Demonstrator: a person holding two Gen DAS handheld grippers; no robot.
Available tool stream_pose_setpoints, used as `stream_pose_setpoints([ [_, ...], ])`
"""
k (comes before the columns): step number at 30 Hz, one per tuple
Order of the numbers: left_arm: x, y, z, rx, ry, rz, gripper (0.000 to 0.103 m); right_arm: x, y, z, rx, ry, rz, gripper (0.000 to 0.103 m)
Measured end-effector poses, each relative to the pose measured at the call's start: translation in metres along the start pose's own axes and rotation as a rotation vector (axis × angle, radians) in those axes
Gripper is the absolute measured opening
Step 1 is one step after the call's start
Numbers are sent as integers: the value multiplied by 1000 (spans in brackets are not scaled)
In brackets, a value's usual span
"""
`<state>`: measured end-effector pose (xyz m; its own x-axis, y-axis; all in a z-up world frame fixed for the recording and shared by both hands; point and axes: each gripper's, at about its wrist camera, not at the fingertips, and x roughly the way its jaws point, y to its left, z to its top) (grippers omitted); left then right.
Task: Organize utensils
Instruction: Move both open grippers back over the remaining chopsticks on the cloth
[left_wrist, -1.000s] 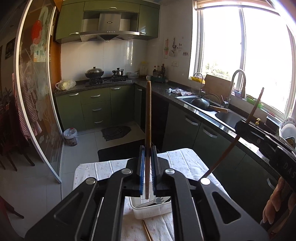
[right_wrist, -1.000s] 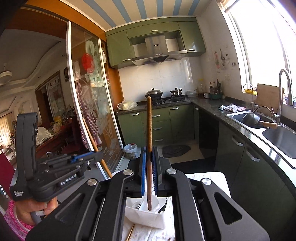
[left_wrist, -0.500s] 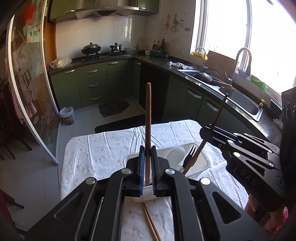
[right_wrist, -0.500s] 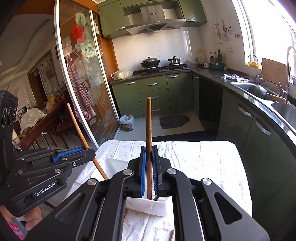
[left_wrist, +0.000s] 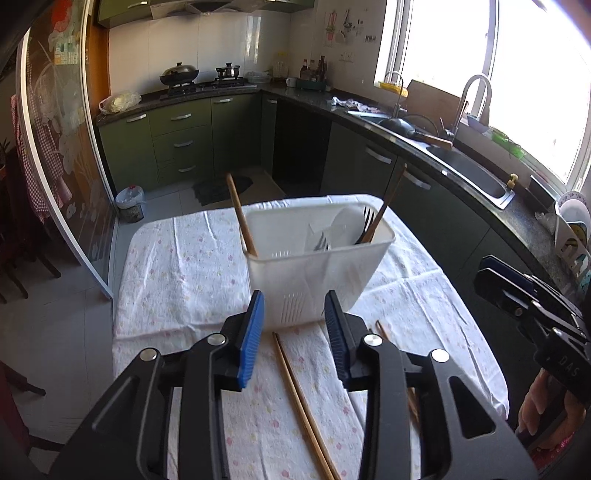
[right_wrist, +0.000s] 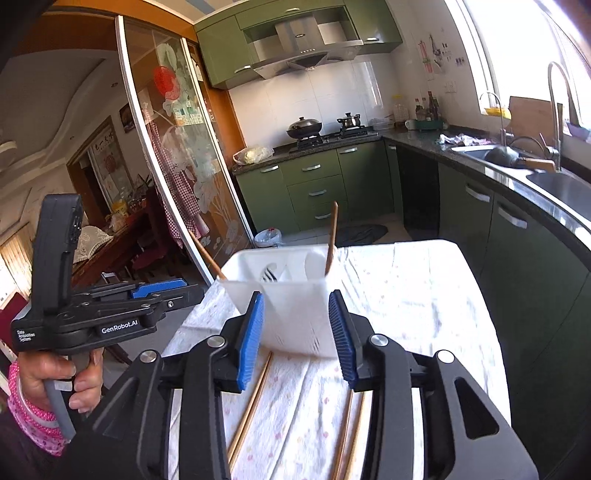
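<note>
A white plastic utensil basket (left_wrist: 317, 266) stands on the cloth-covered table (left_wrist: 177, 273); it also shows in the right wrist view (right_wrist: 291, 314). Two wooden chopsticks stand in it, one at its left end (left_wrist: 242, 218) and one at its right end (left_wrist: 384, 210), beside forks (left_wrist: 365, 221) and a white spoon (left_wrist: 343, 225). My left gripper (left_wrist: 294, 325) is open and empty just in front of the basket. My right gripper (right_wrist: 295, 325) is open and empty, also in front of it. Loose chopsticks lie on the cloth (left_wrist: 303, 402) (right_wrist: 251, 402) (right_wrist: 351, 428).
Green kitchen cabinets (left_wrist: 184, 144) and a counter with a sink (left_wrist: 469, 177) run behind and to the right of the table. A glass sliding door (right_wrist: 173, 166) stands to the left. The other gripper shows at the right edge of the left wrist view (left_wrist: 535, 317).
Both grippers held a chopstick upright, then lowered them into the basket. Both have now opened and let go, and the chopsticks stand in the basket.
</note>
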<state>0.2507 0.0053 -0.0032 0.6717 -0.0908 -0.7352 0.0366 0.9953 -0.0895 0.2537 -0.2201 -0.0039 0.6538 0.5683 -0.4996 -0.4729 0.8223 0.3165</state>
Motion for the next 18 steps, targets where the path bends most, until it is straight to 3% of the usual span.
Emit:
stream_pose_setpoints([
  [7,64,9,-55,-64,232,8,32,-5,-31,-64,149,97,45,42],
  [13,96,13,-77,-102,305,44,32,2,-41,-89,191,149,57,44],
  [18,107,14,-83,-109,334,68,32,8,-40,-89,196,163,64,47],
])
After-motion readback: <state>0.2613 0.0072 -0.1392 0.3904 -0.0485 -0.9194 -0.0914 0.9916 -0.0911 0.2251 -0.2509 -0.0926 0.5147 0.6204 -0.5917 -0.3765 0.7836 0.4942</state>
